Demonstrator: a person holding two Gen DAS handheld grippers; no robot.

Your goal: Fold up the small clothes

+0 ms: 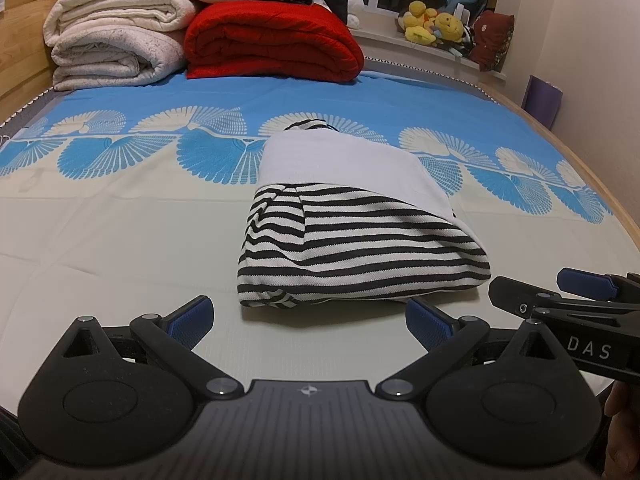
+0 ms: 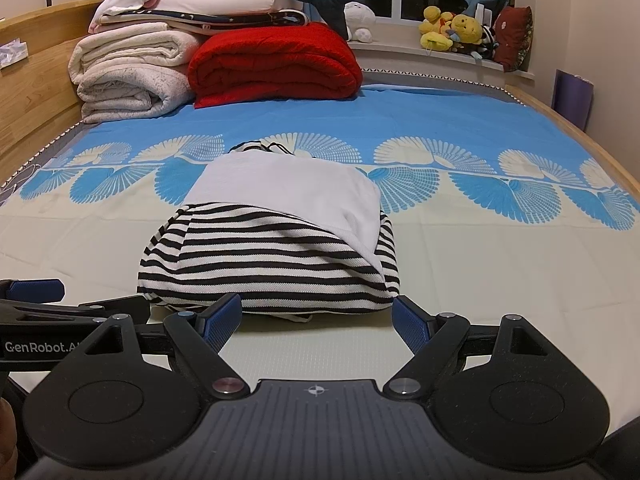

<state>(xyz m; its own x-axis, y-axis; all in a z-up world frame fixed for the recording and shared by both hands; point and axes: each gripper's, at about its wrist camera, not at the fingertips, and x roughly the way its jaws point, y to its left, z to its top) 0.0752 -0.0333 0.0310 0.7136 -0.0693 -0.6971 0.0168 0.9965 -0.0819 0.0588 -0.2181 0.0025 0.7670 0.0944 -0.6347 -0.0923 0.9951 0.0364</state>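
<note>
Both grippers, left gripper [image 1: 308,320] and right gripper [image 2: 316,318], are hovering with fingers spread apart and gripping nothing. Just ahead of the fingertips, the striped garment [image 2: 264,256] is lying folded compactly on the bed [image 2: 500,264], apparently finished and released.

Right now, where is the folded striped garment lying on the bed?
In both wrist views the striped garment lies mid-bed on the patterned sheet, just ahead of both open grippers, well short of the red blanket.
</note>
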